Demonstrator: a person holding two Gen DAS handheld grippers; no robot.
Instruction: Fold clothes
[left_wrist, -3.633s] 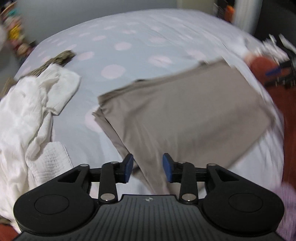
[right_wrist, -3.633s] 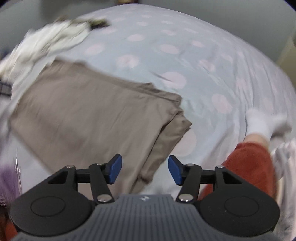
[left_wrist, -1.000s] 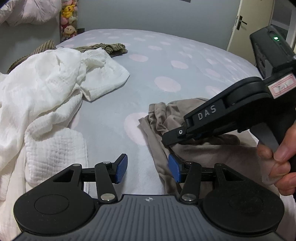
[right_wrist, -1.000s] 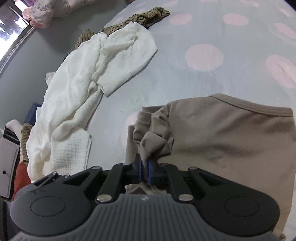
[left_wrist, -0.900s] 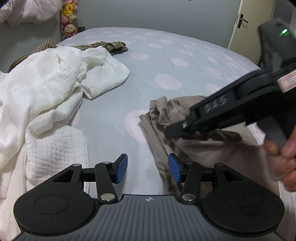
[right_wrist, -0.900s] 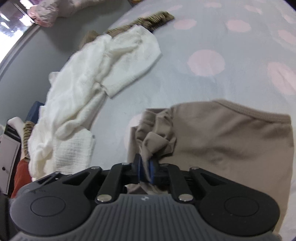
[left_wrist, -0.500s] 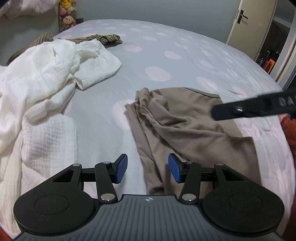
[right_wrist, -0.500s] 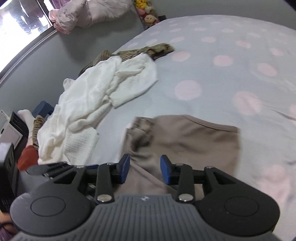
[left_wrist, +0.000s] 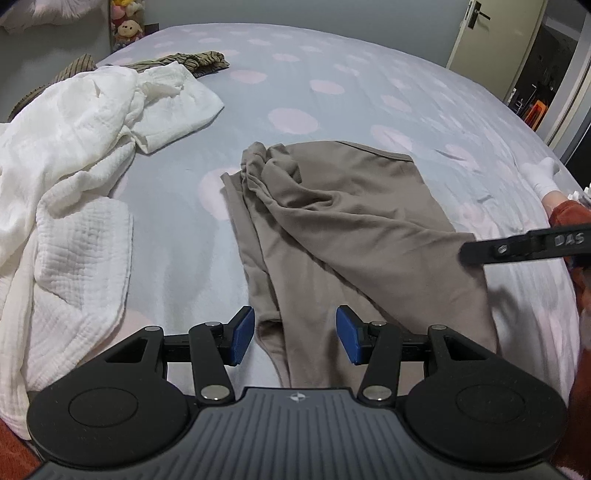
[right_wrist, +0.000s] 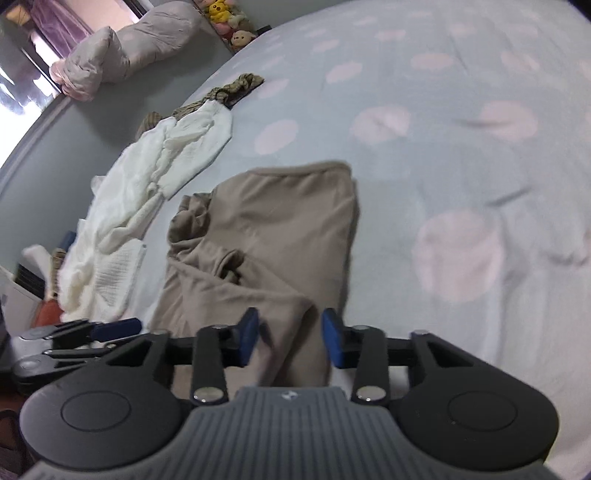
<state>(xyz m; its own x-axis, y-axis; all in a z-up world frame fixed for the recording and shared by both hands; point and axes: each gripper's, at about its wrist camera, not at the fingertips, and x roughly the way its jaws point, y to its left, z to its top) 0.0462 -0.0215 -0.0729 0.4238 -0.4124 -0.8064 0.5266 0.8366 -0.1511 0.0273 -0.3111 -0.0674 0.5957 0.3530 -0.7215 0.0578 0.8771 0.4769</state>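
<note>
The taupe shirt (left_wrist: 354, 221) is a thin, smooth knit cloth with a matt face, soft enough to gather in fine creases at one corner. The white garment (left_wrist: 74, 155) beside it is a crinkled, gauzy woven cloth, rough and puckered all over. The bed (left_wrist: 332, 59) is covered by a smooth matt sheet, pale blue with pink dots. The left tool (left_wrist: 295, 334) is matt black plastic with a ribbed grey body, bright metal rivets and blue ridged rubbery pads (left_wrist: 242, 334); the right tool (right_wrist: 290, 341) looks the same. A white sock (left_wrist: 543, 177) looks like soft knit.
</note>
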